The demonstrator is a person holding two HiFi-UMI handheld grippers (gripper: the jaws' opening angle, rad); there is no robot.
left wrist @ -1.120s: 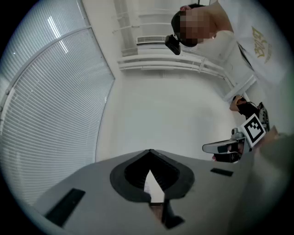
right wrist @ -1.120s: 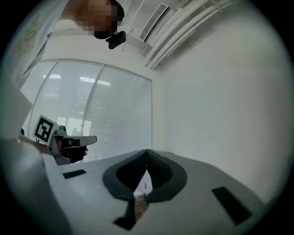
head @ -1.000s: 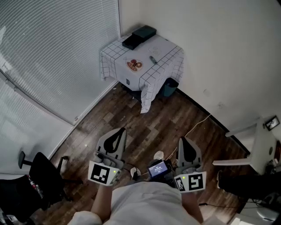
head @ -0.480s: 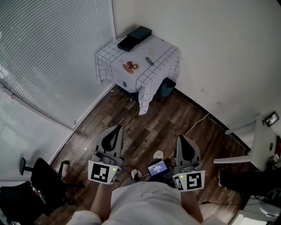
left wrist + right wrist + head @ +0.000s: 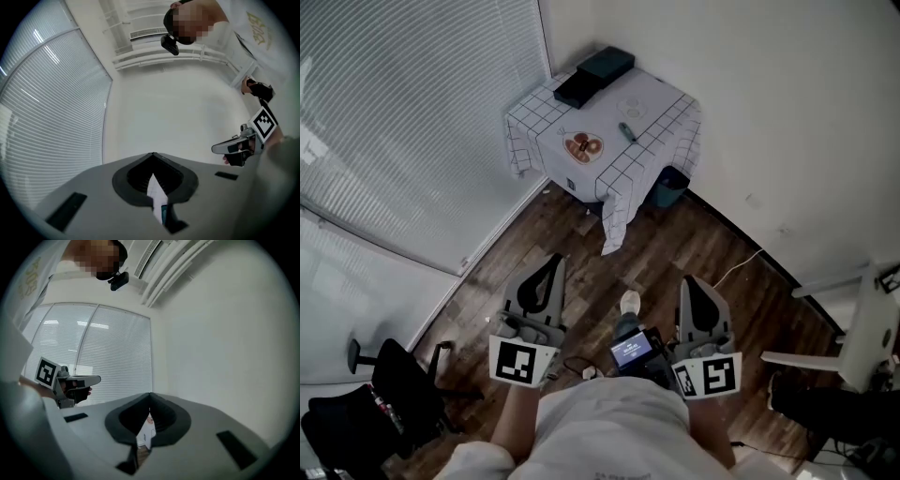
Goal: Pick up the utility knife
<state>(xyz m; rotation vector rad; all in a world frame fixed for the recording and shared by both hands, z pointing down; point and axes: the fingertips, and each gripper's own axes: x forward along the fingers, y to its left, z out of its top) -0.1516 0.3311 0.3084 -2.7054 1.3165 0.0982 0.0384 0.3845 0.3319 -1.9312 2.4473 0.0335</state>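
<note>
Left gripper: the left gripper (image 5: 553, 262) is hanging at waist height in front of the person, its fingers (image 5: 103, 187) pressing together with only a thin slit between them and nothing held.
Right gripper: the right gripper (image 5: 688, 283) is riding level beside it, fingers likewise closed on nothing.
Floor: a broad stretch of wooden floor (image 5: 675, 253) is lying between the person and the corner, so the step in hand looks like the approach, not the grasp.
Counter: the counter (image 5: 661, 103), under a checked cloth, is standing in the corner, well apart from both grippers.
Utility knife: the utility knife (image 5: 627, 132) is lying flat and slanted on the cloth, just beside the plate (image 5: 584, 146) on its right and apart from the dark boxes (image 5: 592, 75) at the back; its details are too small to read.
Best hand: the right gripper is probably sitting on the better line, since the knife is lying toward the counter's right half.
Doing it well: the fingers are needing to spread before reaching the cloth, then come down across the knife's narrow body rather than along its length.
Risk: closing low is likely pinching the cloth, and drifting left is likely nudging the plate.
</note>
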